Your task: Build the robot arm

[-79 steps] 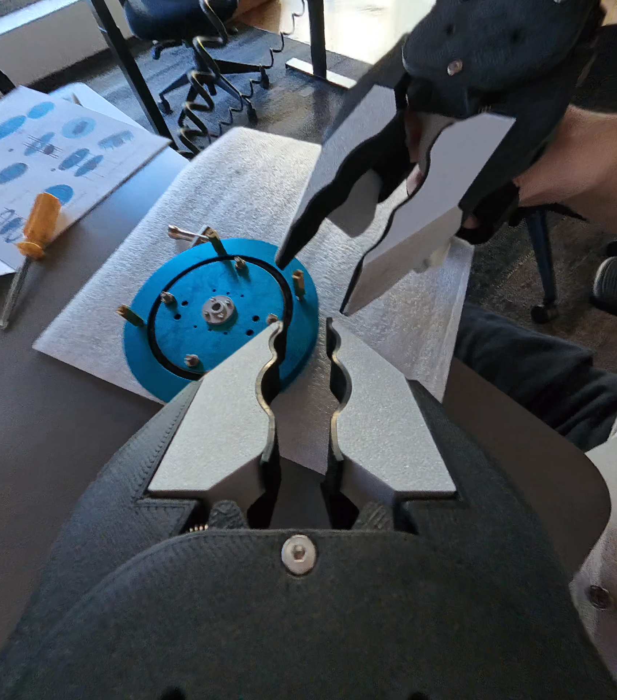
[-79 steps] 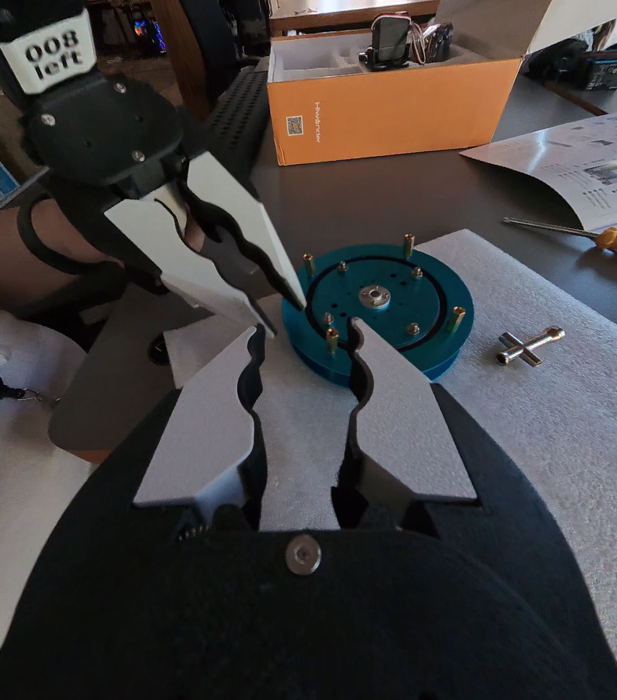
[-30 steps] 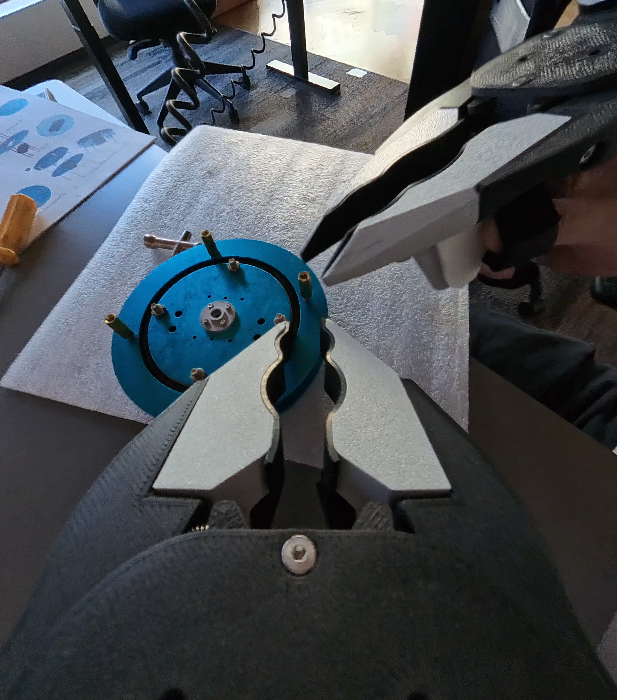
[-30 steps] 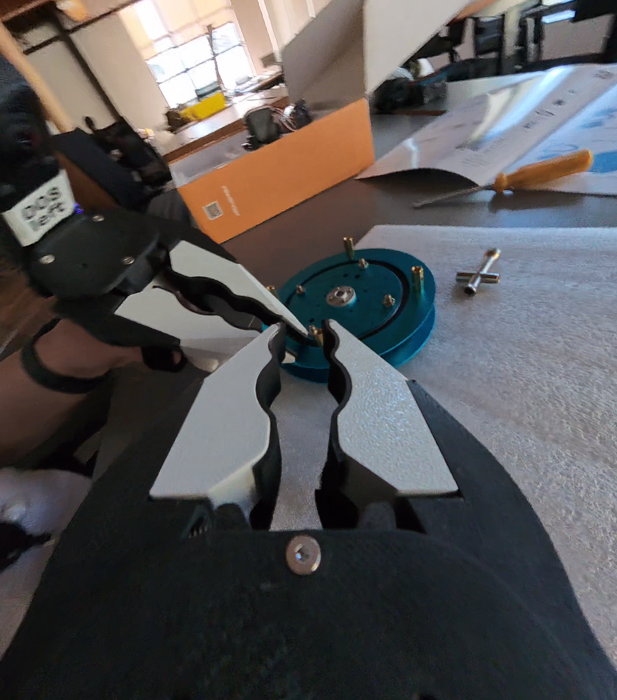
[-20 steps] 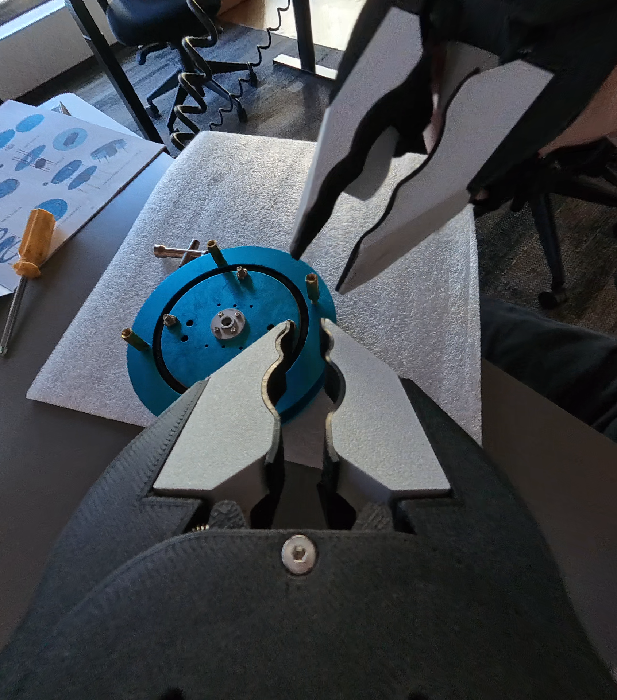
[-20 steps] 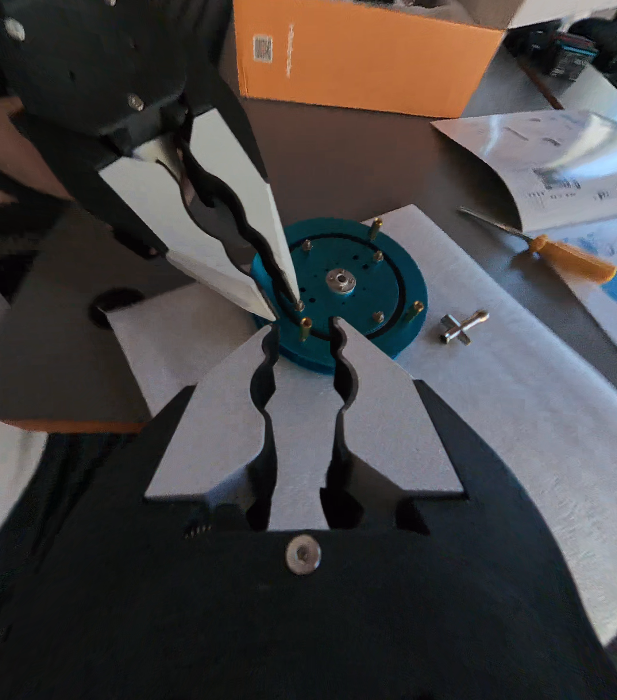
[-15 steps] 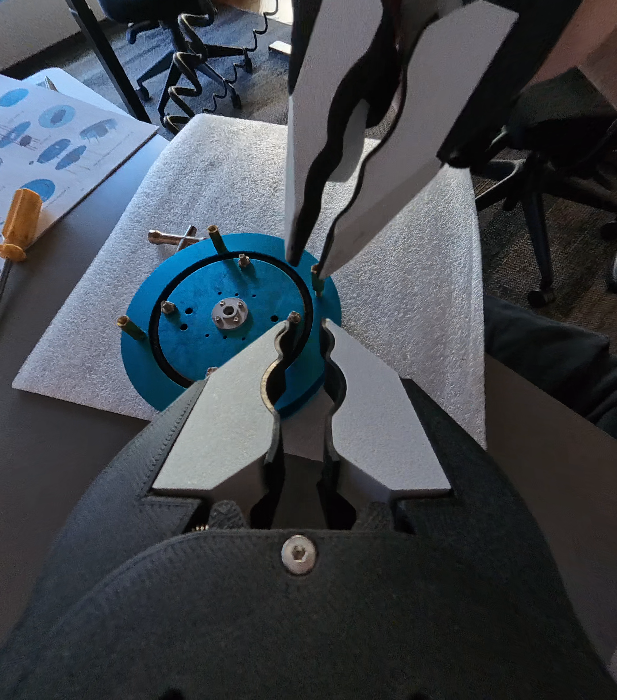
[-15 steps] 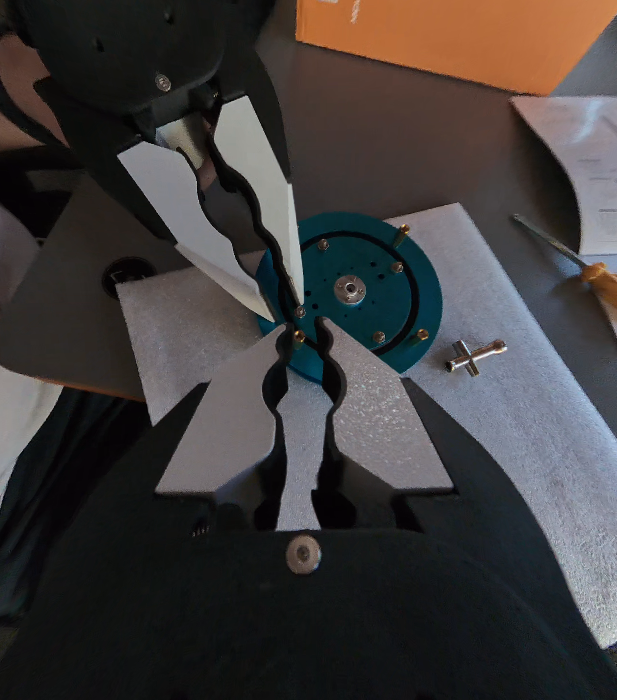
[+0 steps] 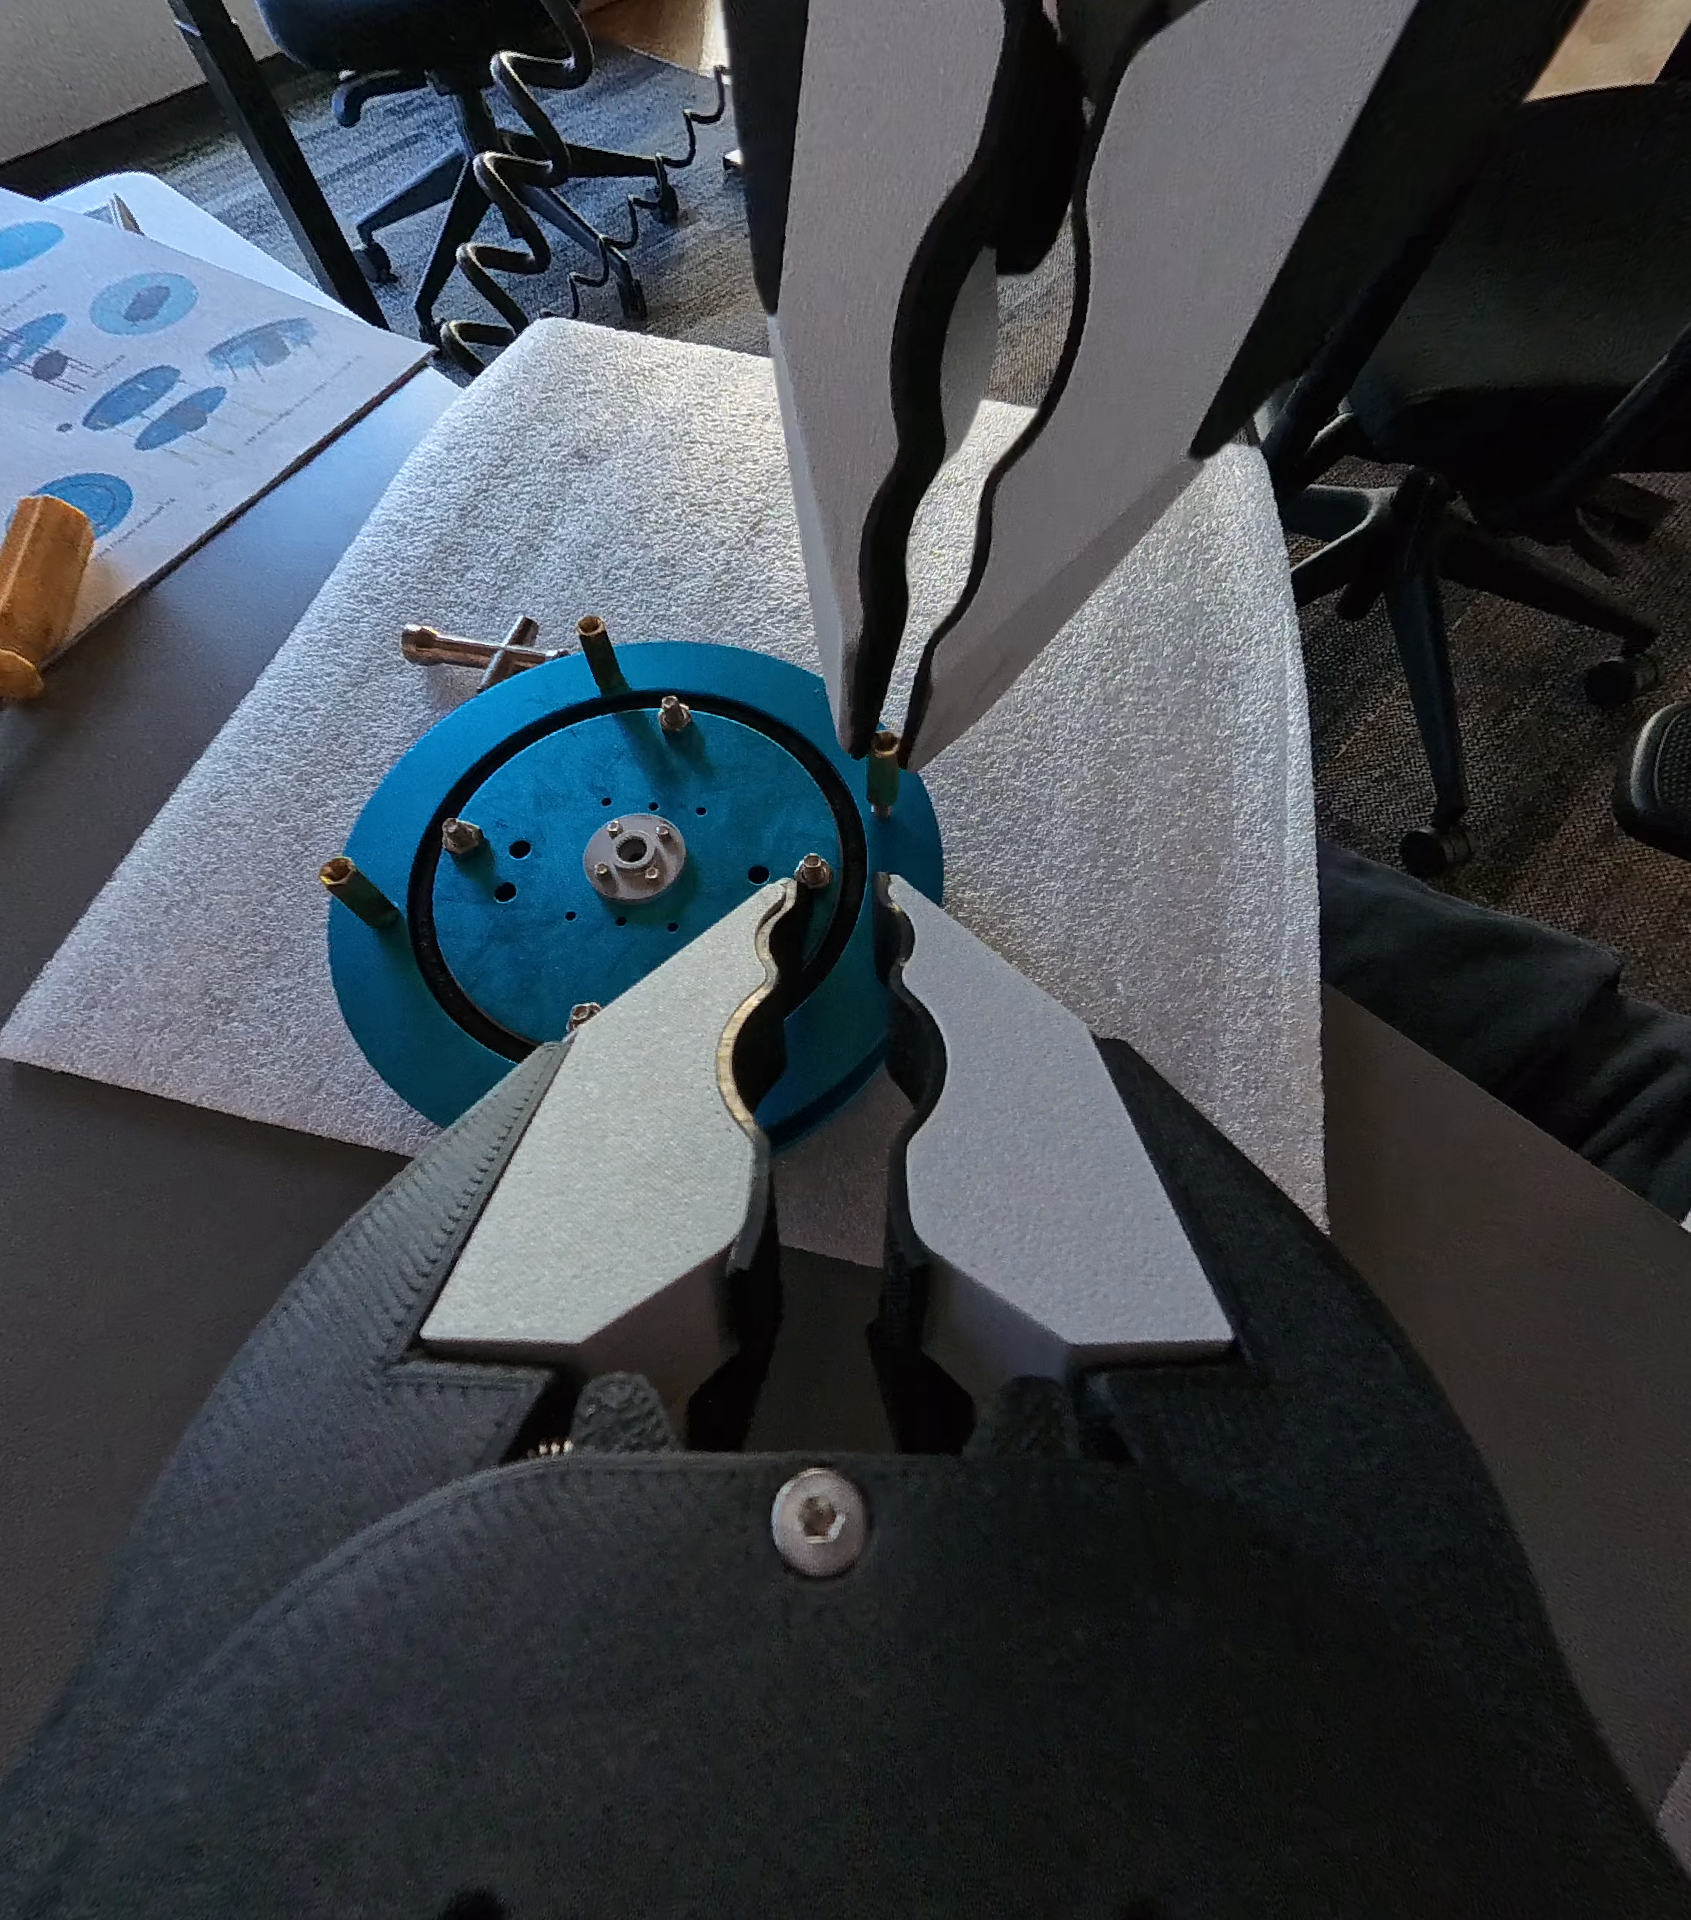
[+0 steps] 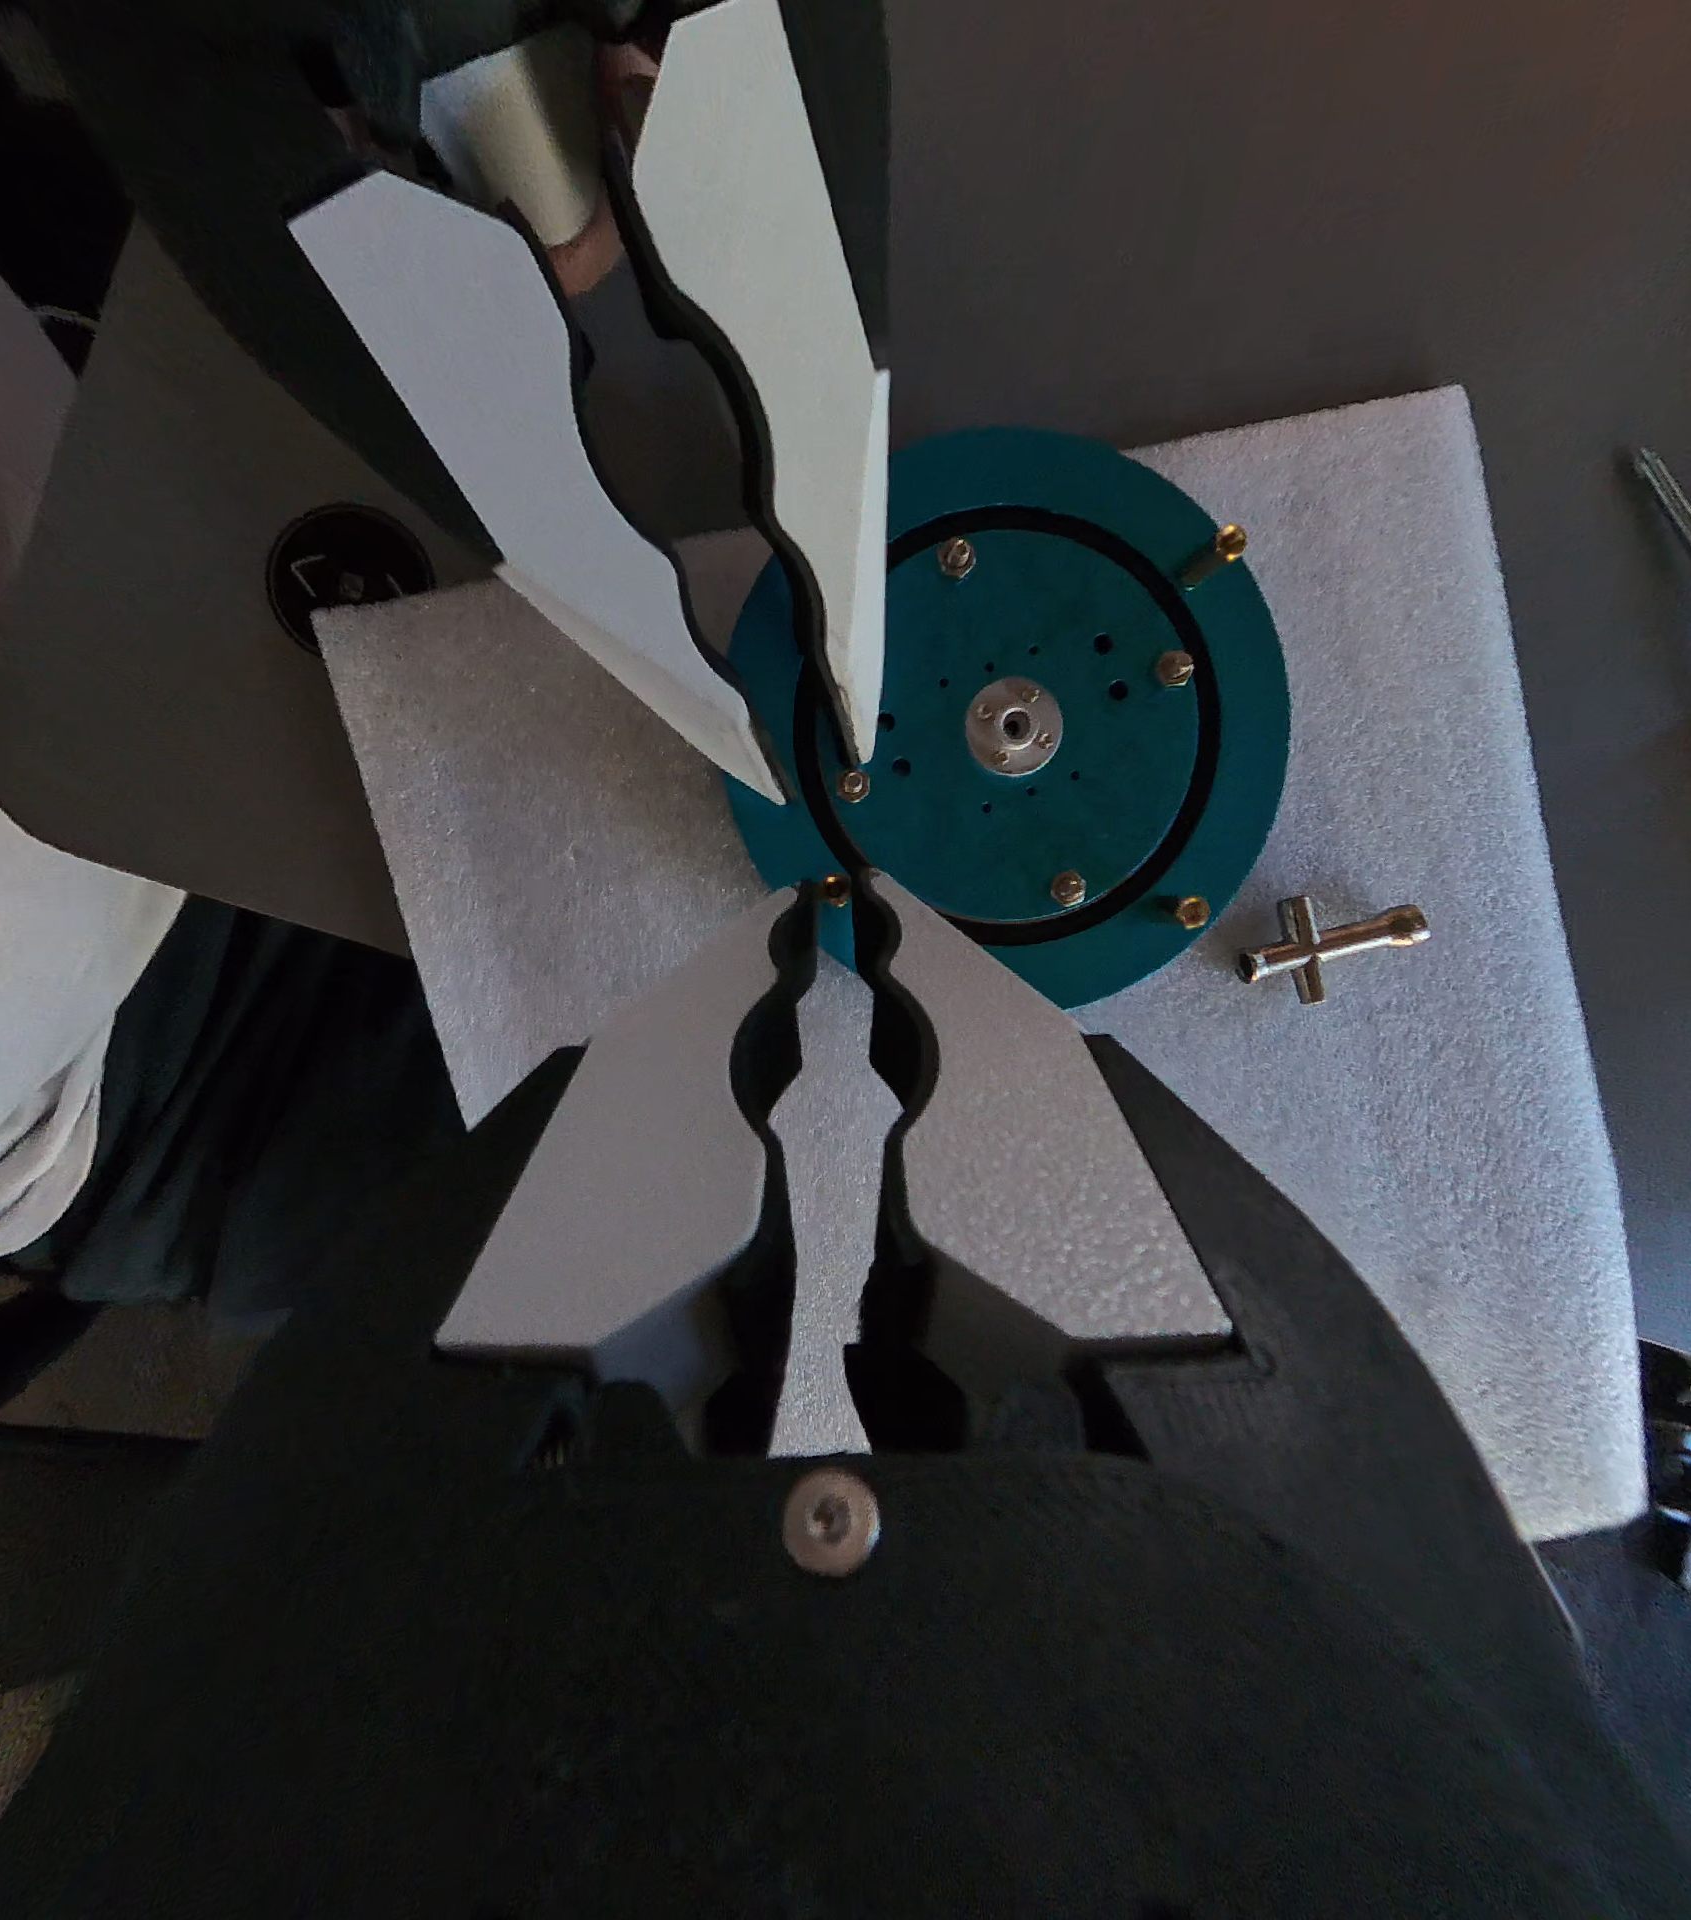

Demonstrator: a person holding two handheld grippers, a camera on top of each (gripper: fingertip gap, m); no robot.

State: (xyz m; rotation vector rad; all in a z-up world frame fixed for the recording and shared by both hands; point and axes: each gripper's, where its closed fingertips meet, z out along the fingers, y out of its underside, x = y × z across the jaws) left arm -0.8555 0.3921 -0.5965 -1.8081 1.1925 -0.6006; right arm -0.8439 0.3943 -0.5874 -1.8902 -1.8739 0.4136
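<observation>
On the white foam pad [image 9: 1111,831], the blue disc [image 9: 550,935] is lying flat. Your right gripper [image 10: 833,896] has swung down and is now pinching a gold post [image 9: 882,774] at its rim. Your left gripper [image 9: 828,896] is still hovering nearby, fingers apart.

Opposed close views, shared blue disc [image 9: 550,935]

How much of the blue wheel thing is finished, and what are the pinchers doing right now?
Already standing: three tall brass posts on the blue disc rim. In hand: the right hand-held gripper has its tips close around one post; whether it pinches is unclear. The left hand-held gripper is open over the disc's edge. Lying apart: the cross wrench on the foam and the screwdriver on the table.
</observation>
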